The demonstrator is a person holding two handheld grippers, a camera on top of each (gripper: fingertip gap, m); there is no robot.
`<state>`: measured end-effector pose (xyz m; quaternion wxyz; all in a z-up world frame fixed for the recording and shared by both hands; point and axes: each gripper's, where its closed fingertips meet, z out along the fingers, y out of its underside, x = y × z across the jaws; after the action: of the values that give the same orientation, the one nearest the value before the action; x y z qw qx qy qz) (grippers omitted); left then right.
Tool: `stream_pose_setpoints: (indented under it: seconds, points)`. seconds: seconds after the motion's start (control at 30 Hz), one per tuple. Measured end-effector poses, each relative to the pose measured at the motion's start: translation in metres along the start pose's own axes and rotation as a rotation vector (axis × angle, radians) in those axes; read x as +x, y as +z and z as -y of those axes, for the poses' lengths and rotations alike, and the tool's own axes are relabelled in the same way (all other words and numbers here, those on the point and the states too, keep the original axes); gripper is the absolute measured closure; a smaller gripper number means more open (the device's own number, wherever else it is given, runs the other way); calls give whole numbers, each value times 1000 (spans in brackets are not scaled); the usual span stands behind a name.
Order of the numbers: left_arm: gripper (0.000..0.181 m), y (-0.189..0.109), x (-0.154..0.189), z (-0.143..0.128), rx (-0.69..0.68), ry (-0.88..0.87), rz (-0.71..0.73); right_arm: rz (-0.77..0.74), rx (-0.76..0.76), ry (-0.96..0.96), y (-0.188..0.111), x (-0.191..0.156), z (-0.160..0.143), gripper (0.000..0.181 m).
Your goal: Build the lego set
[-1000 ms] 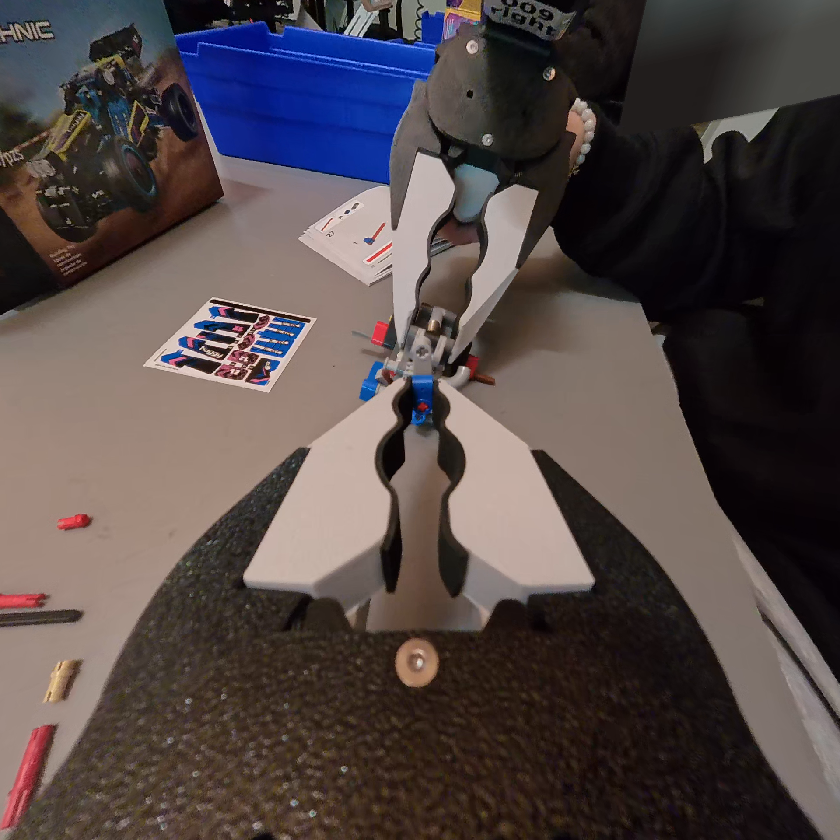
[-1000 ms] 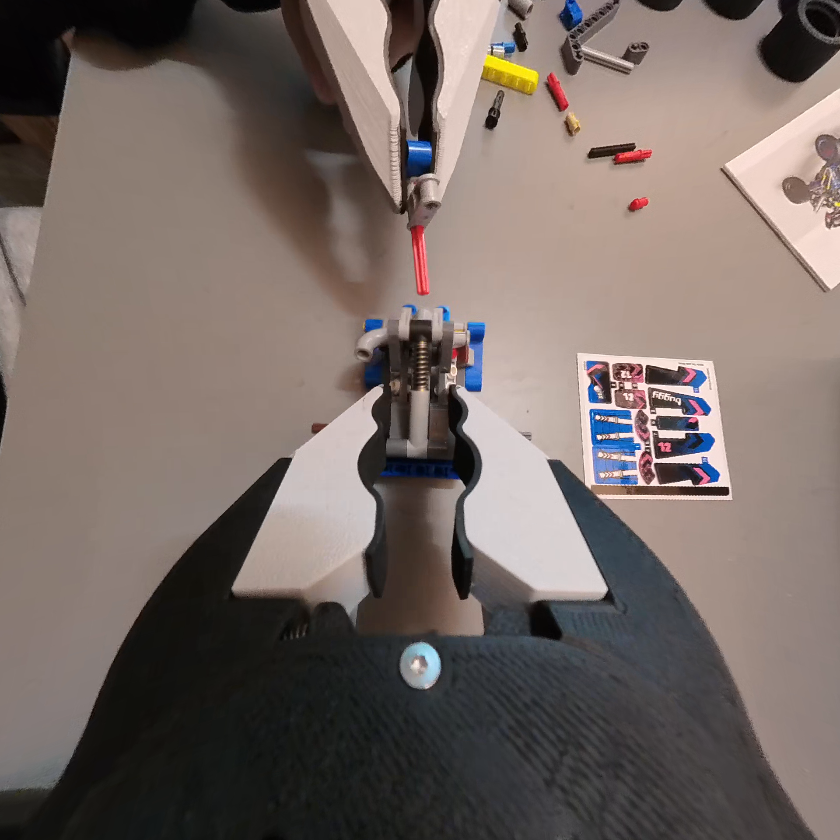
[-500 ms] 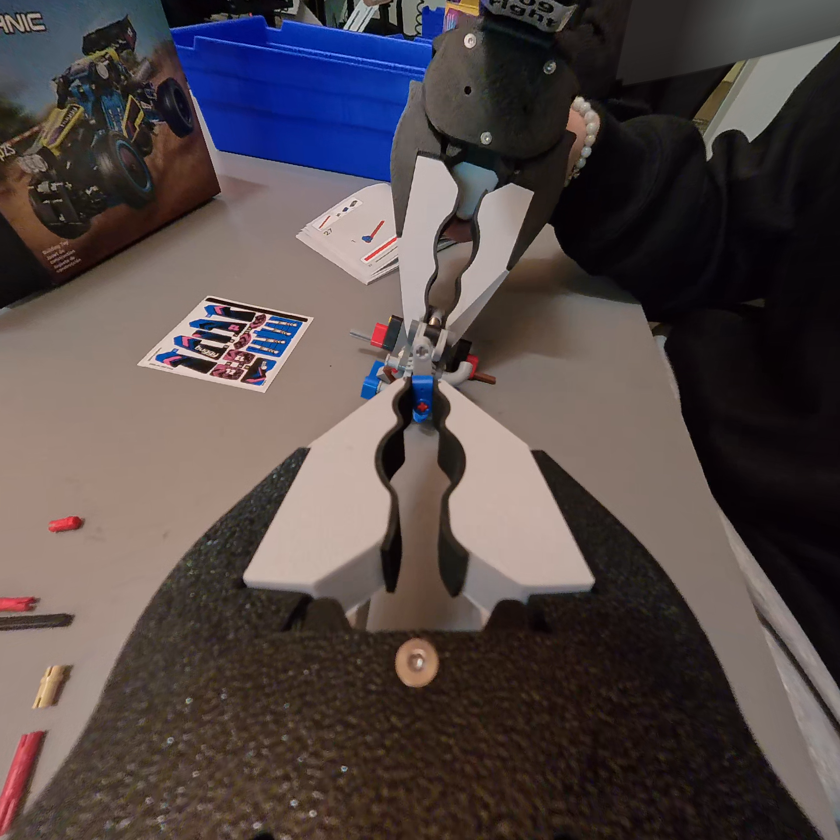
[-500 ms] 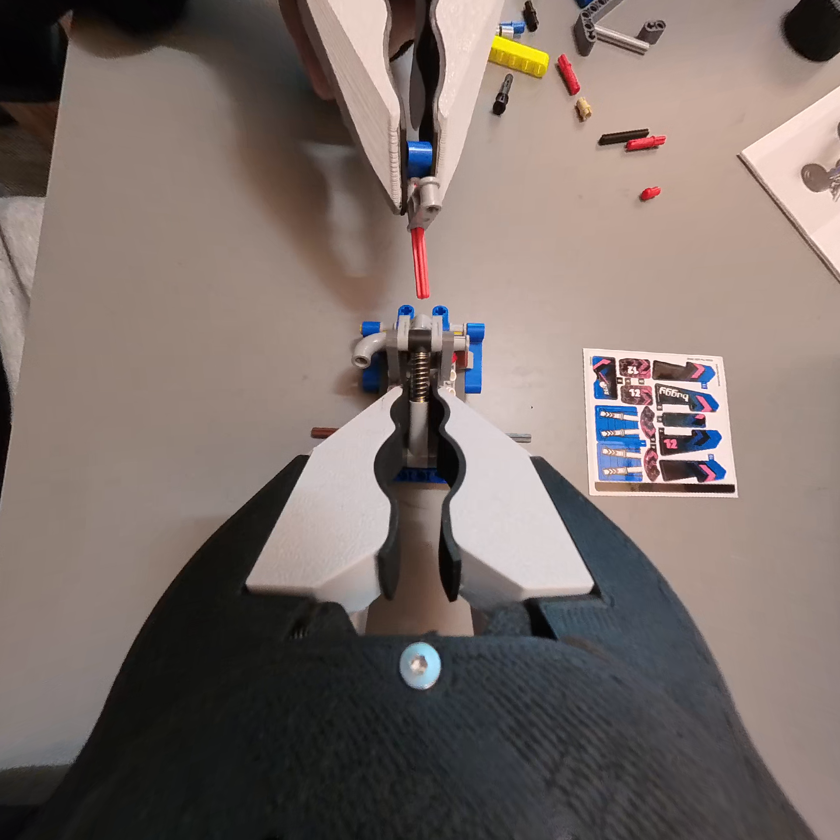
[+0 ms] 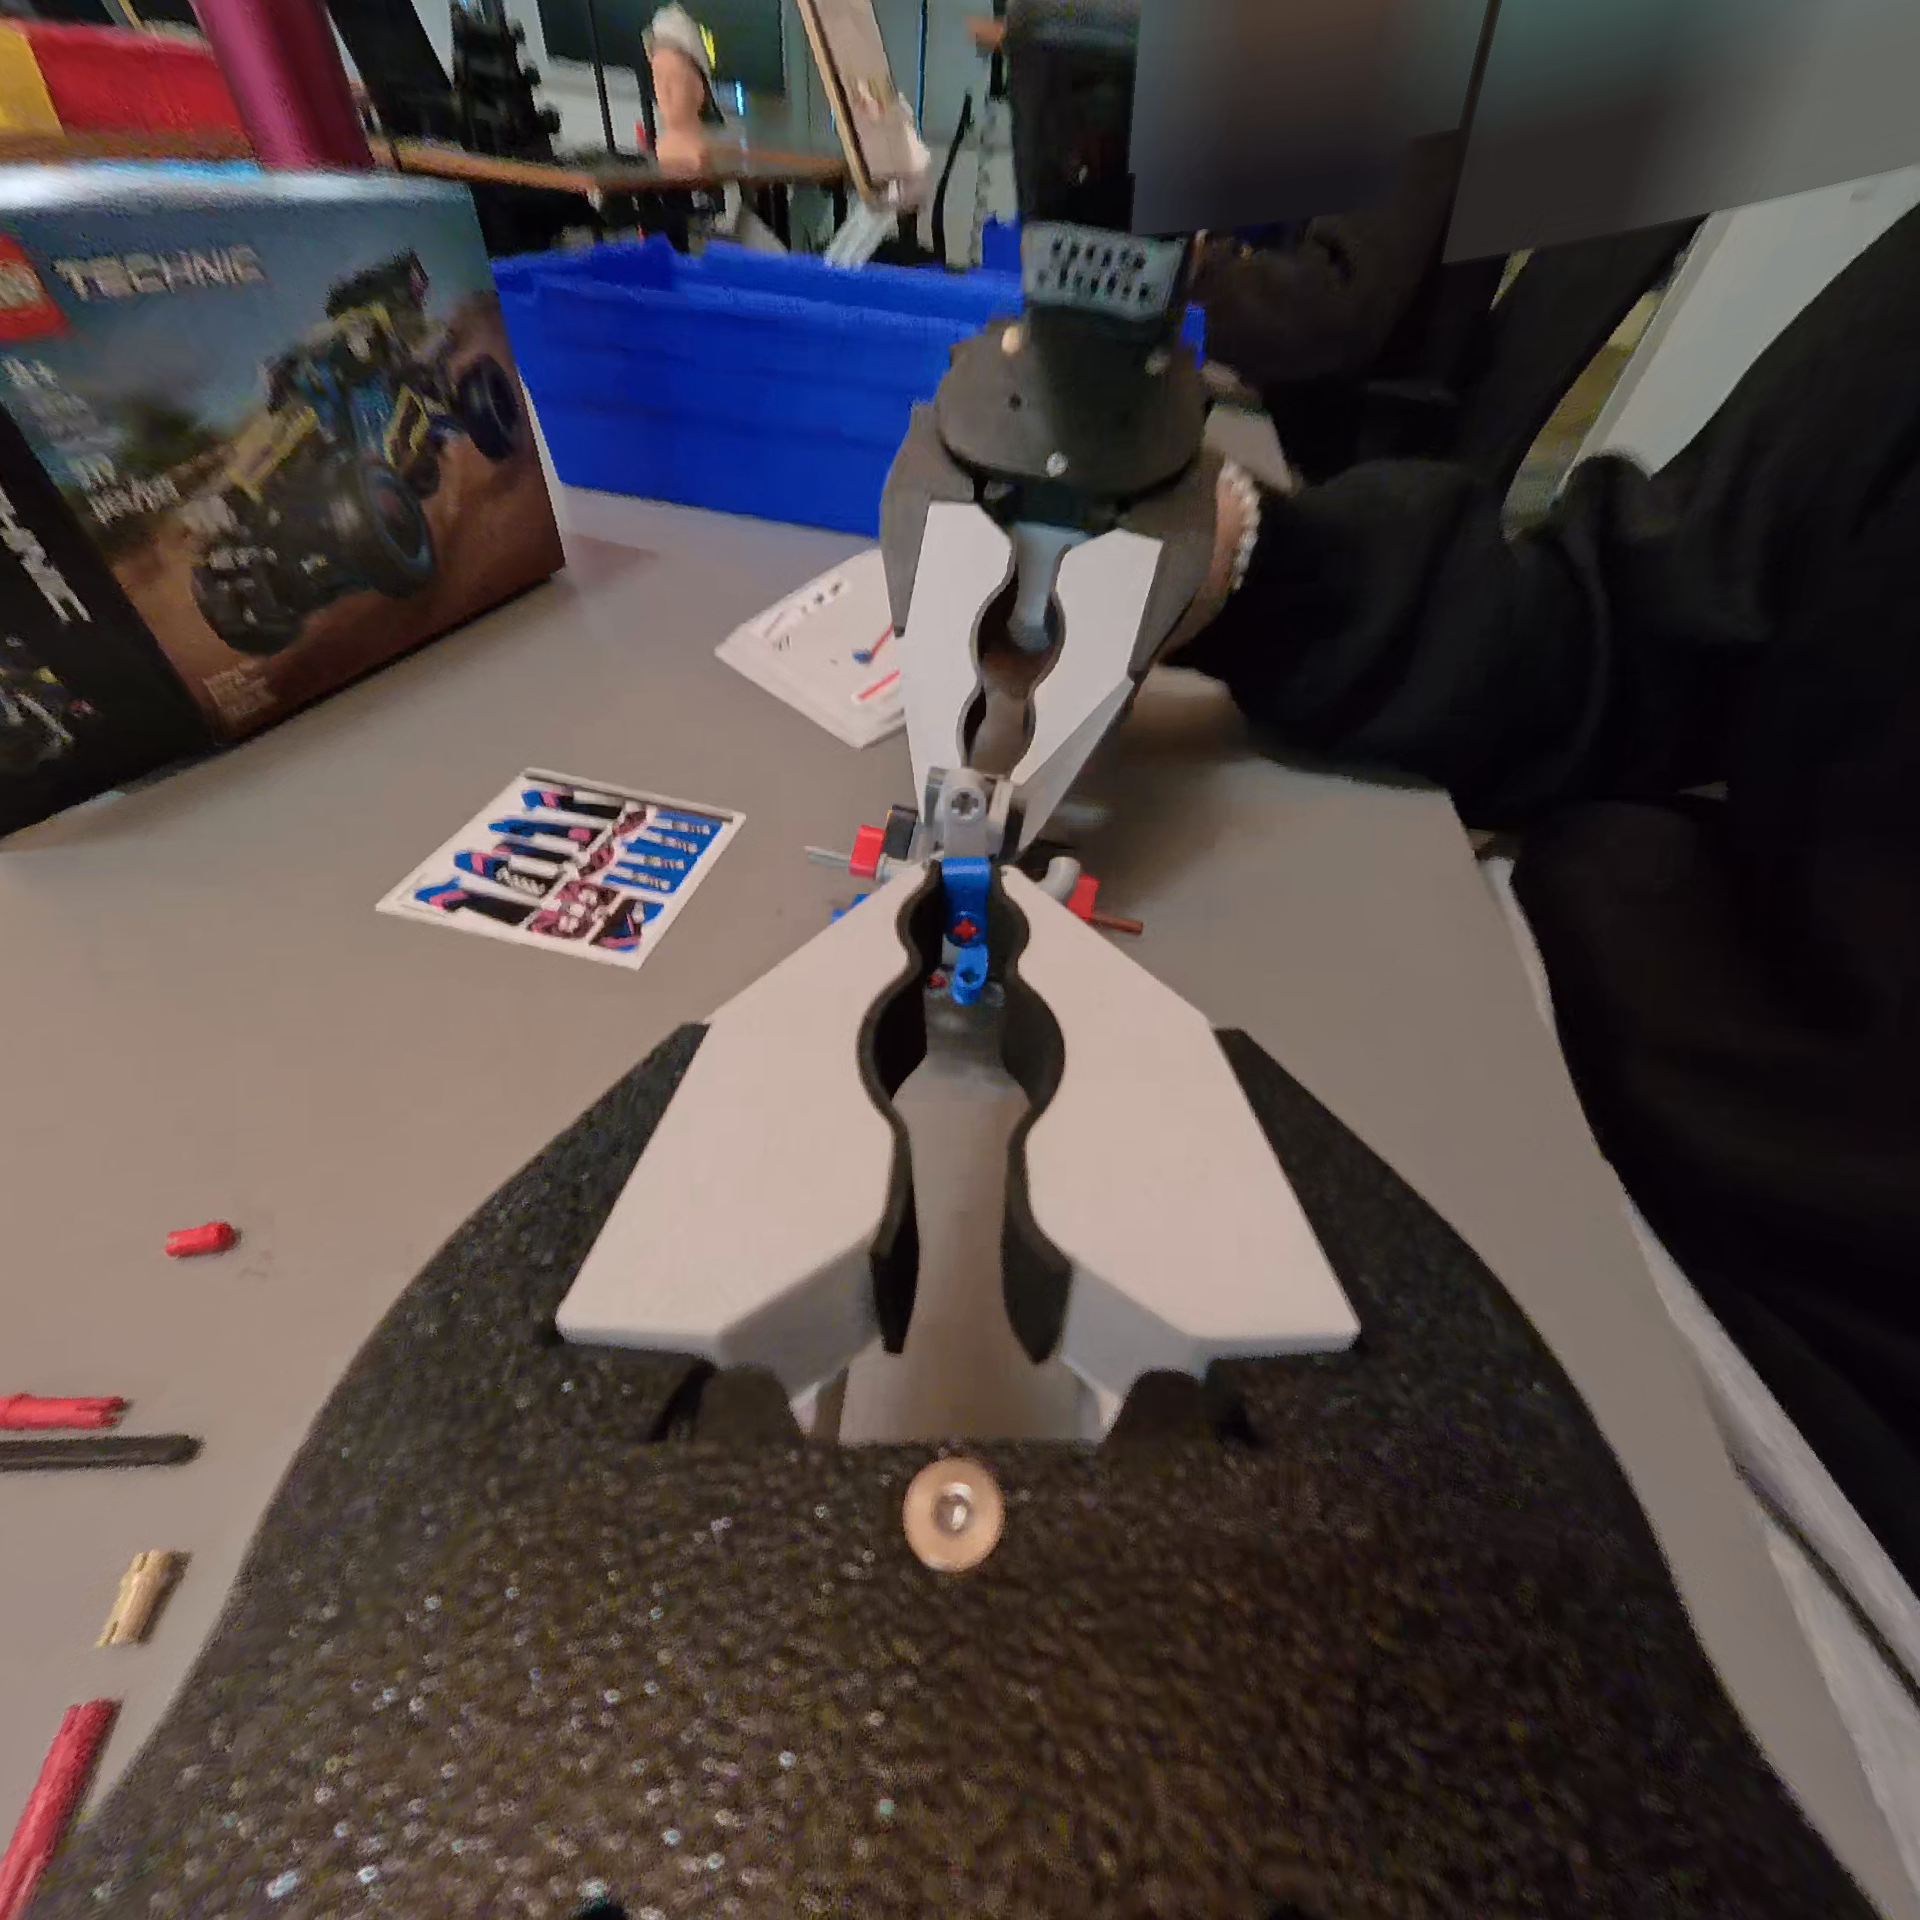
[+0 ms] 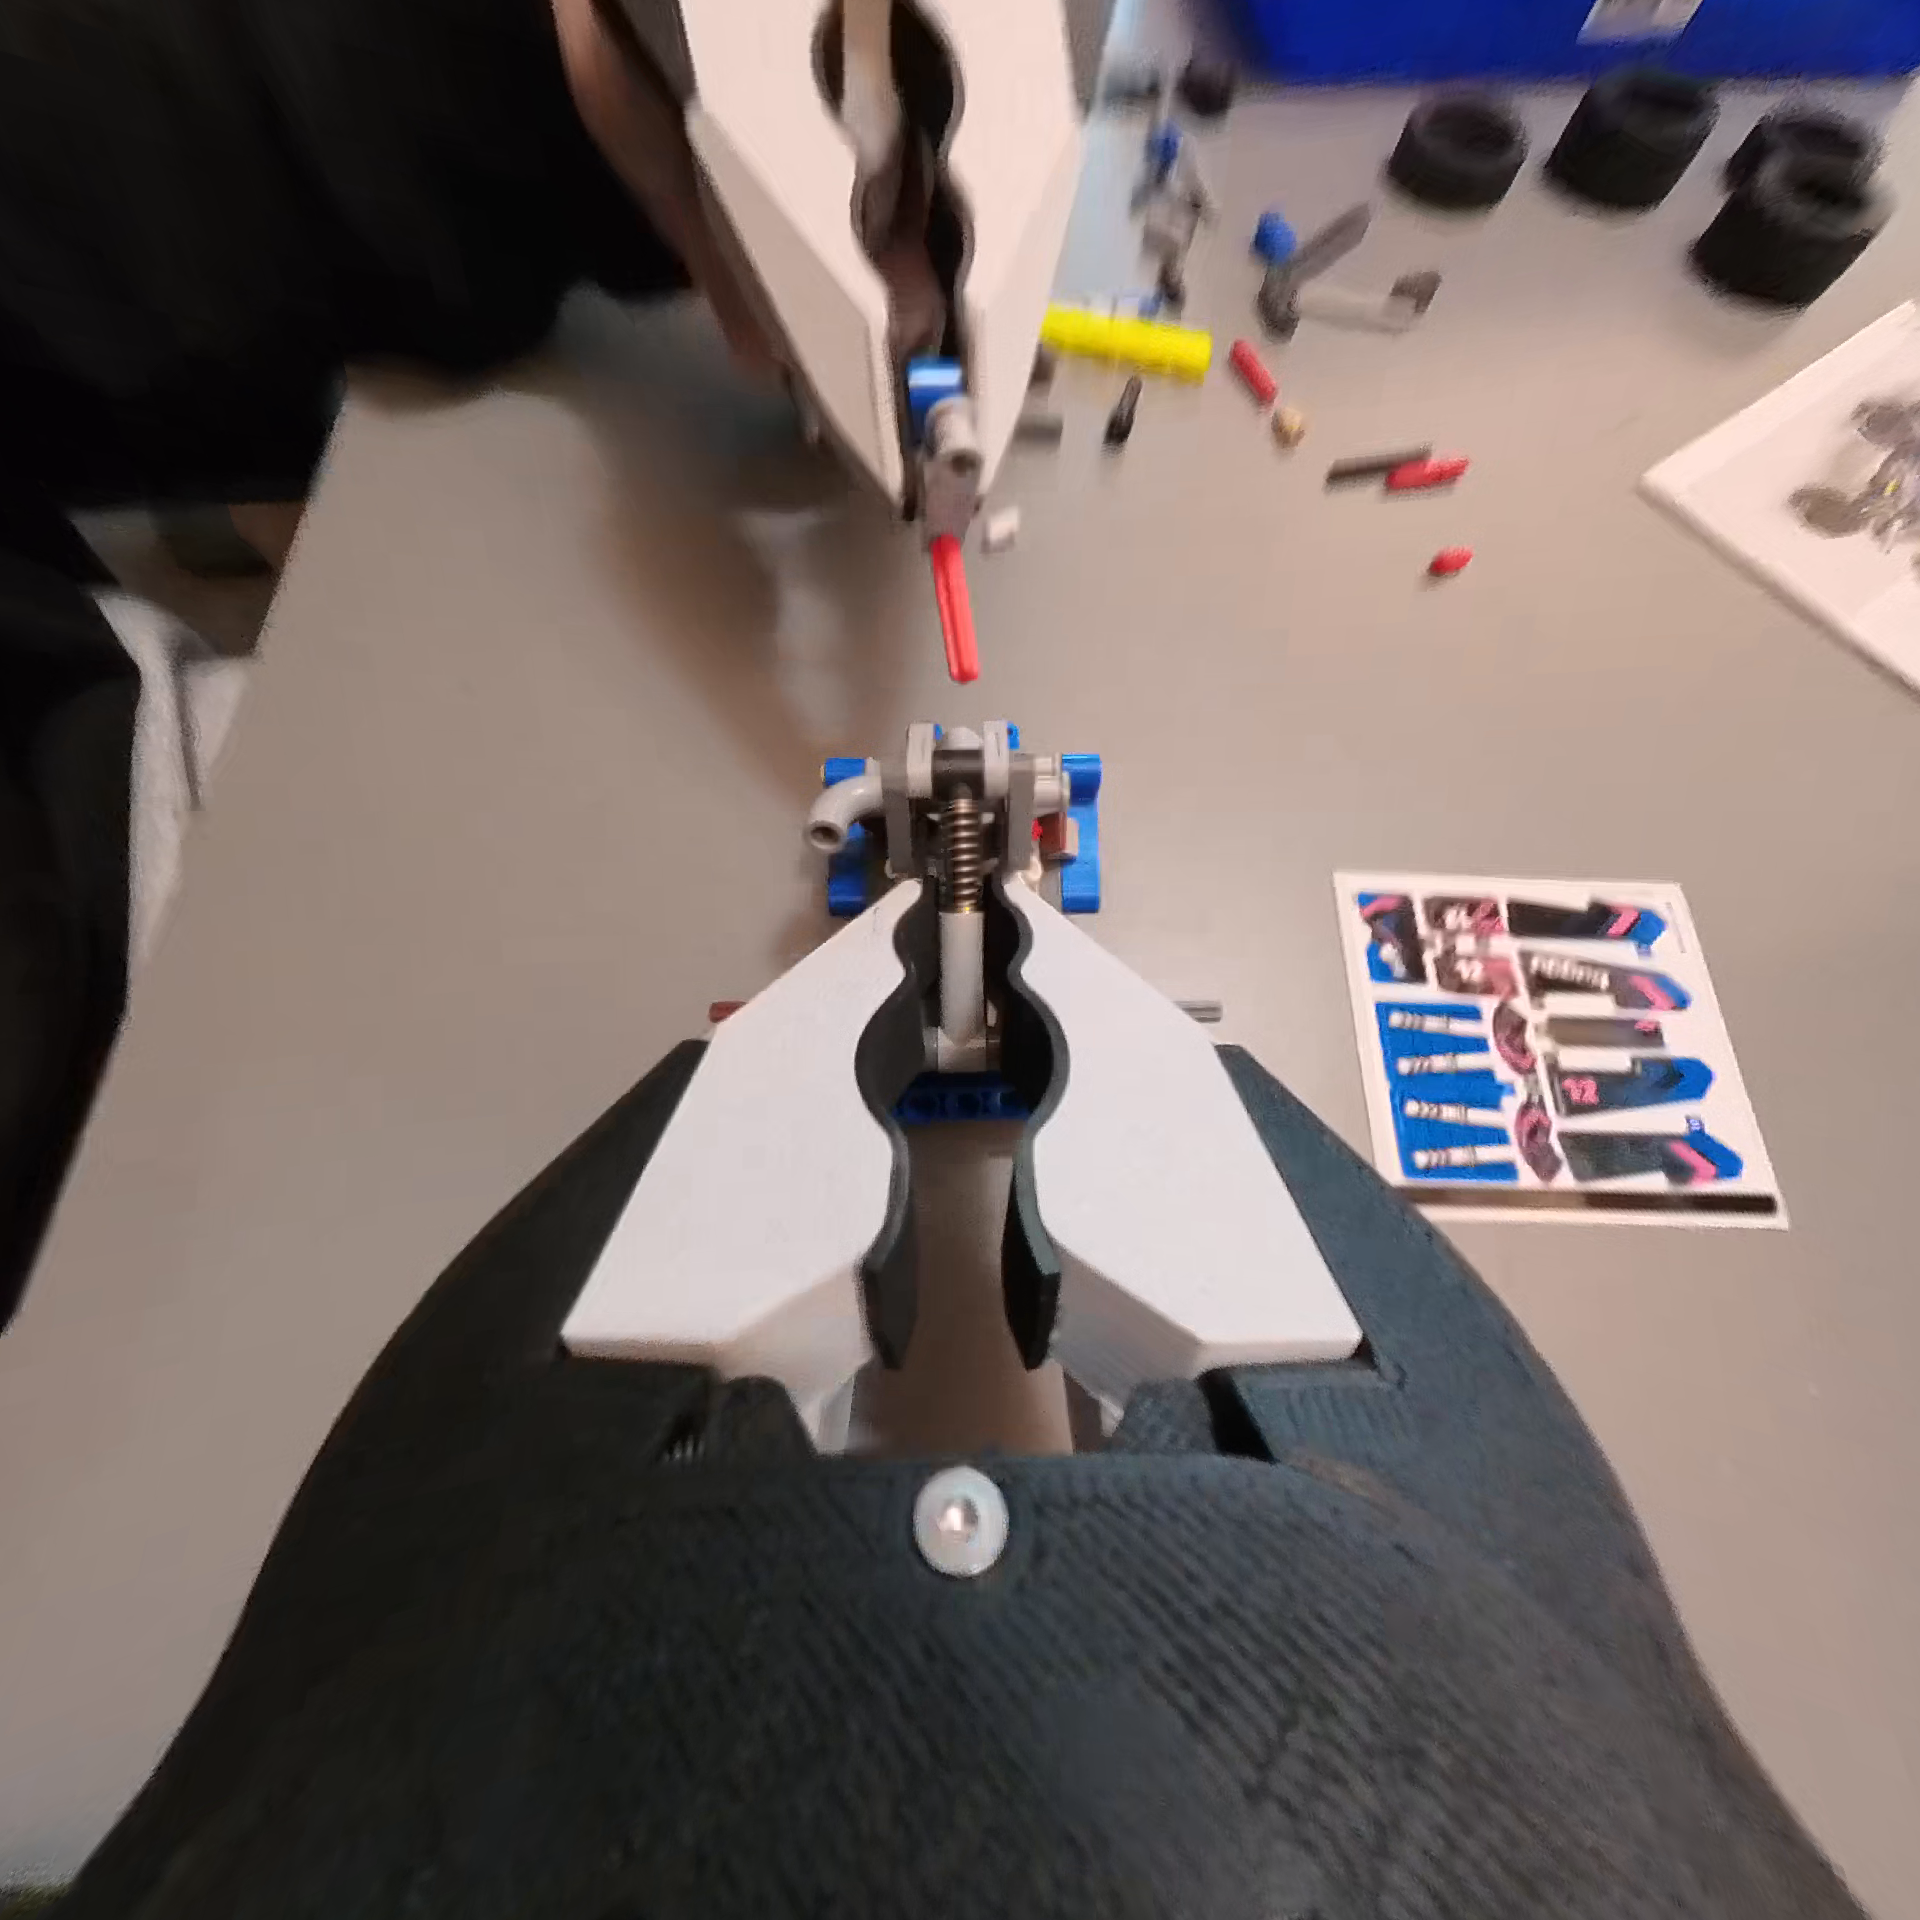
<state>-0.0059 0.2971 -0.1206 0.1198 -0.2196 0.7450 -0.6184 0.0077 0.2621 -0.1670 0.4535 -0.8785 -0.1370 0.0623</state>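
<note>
The partly built model (image 6: 961, 821), a blue frame with a grey spring shock absorber, is on the grey table (image 6: 520, 935). My right gripper (image 6: 961, 899) is shut on its grey shock part; it also shows in the left wrist view (image 5: 971, 774). My left gripper (image 5: 961, 883) is shut on a small blue and grey connector (image 5: 964, 930) with a red axle (image 6: 951, 613). The axle points at the top of the model and its tip hangs just short of it. In the right wrist view the left gripper (image 6: 940, 488) comes in from above.
A sticker sheet (image 6: 1548, 1039) lies right of the model. Loose pins, a yellow beam (image 6: 1127, 343) and black tyres (image 6: 1631, 135) lie beyond. The set box (image 5: 260, 447), blue bins (image 5: 748, 384), an instruction booklet (image 5: 821, 655) and a person's black sleeve (image 5: 1558, 623) ring the work spot. The gap from one gripper's tips to the other's is roughly 7 cm.
My right gripper's jaws have narrowed onto the shock part of the model. Both cameras have tilted up and show more of the far table. The red axle stays just short of the model.
</note>
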Motion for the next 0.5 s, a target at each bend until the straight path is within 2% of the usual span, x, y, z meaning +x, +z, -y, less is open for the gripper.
stream_pose_setpoints:
  seconds: [0.1, 0.17, 0.37, 0.5]
  points:
    - [177, -9, 3, 24, 106, -17, 1, 21, 258, 53, -17, 2, 34, 175]
    - [177, -15, 7, 38, 137, -43, -5, 42, 359, 61, -24, 1, 44, 175]
    - [177, -24, 23, 59, 76, 5, 26, 156, 605, 4, -38, -20, 68, 175]
    - [177, -24, 32, 61, 3, 13, 41, 201, 678, 13, -41, -25, 75, 175]
